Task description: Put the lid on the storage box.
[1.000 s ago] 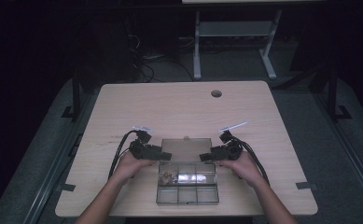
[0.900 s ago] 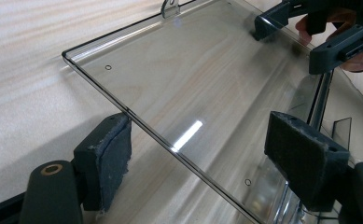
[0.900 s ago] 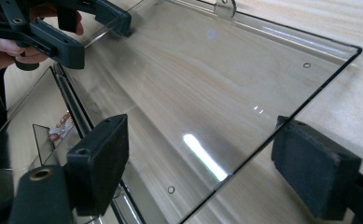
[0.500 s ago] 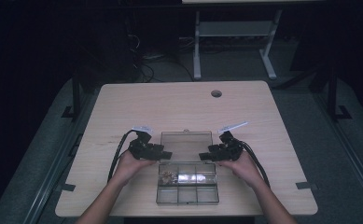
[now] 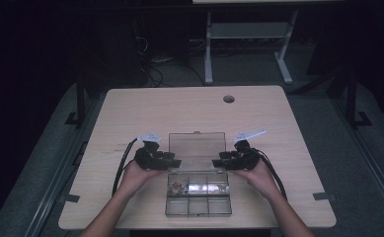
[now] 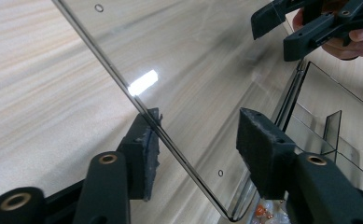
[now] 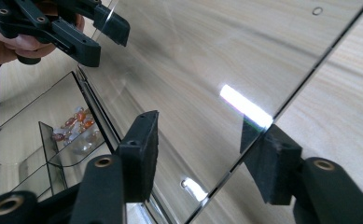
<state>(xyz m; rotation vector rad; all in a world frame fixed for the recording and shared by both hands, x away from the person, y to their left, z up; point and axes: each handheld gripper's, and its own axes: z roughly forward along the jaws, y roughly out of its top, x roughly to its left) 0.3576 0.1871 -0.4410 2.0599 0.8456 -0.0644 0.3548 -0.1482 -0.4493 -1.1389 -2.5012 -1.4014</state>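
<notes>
A clear compartment box [image 5: 198, 200] lies near the table's front edge, its lid [image 5: 198, 147] swung open toward the back. One compartment holds small orange and clear beads [image 5: 178, 185] [image 7: 76, 126]. My left gripper [image 5: 172, 160] [image 6: 200, 126] straddles the lid's [image 6: 193, 70] left edge; one pad is at the edge, the other stands off the pane. My right gripper [image 5: 220, 162] [image 7: 209, 130] straddles the lid's [image 7: 207, 56] right edge the same way. The jaws of both have just been closing, with the thin lid between them, and stand half apart.
The wooden table [image 5: 179, 113] has a round cable hole [image 5: 228, 98] at the back right. A white-legged stand [image 5: 246, 44] and floor cables sit beyond the table. Each gripper view also catches the other hand's gripper across the lid.
Both hands stay at the lid's two sides. The box and lid have not shifted.
</notes>
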